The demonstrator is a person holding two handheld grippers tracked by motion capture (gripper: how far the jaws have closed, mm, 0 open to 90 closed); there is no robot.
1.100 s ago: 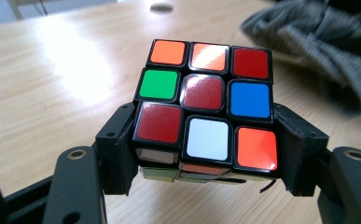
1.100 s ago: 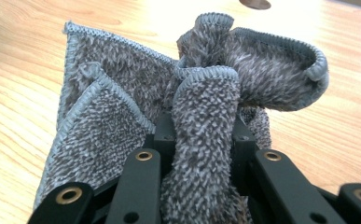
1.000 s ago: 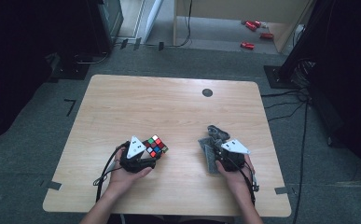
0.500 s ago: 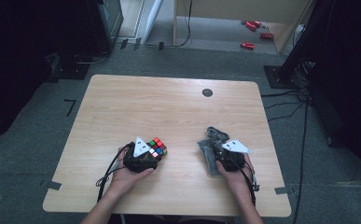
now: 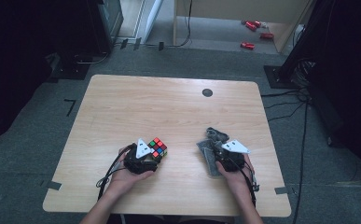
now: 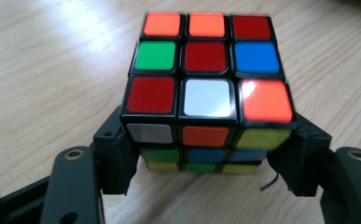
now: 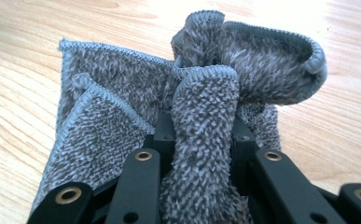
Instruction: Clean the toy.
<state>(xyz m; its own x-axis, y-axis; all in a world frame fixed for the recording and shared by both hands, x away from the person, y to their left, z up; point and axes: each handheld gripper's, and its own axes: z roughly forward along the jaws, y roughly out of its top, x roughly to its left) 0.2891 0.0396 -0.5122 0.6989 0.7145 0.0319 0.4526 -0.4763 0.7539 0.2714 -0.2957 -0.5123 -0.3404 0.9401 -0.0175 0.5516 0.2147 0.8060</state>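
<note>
A scrambled Rubik's cube (image 5: pixel 158 148) (image 6: pixel 206 88) sits at the table's front left, between the jaws of my left gripper (image 5: pixel 154 155) (image 6: pixel 208 163). The pads press on its two sides, and the jaws have just been closing a little on it. At the front right, my right gripper (image 5: pixel 214 151) (image 7: pixel 201 135) is shut on a fold of a crumpled grey cloth (image 5: pixel 210 138) (image 7: pixel 113 107). The rest of the cloth lies bunched on the wooden table (image 5: pixel 169 102) ahead of the jaws.
A small black round cap (image 5: pixel 207 92) sits in the tabletop at the far right. Red objects (image 5: pixel 248 45) lie on the floor beyond the table. Cables (image 5: pixel 304 116) run along the floor to its right.
My left gripper and the cube have shifted slightly to the right. The right gripper and the cloth have stayed put.
</note>
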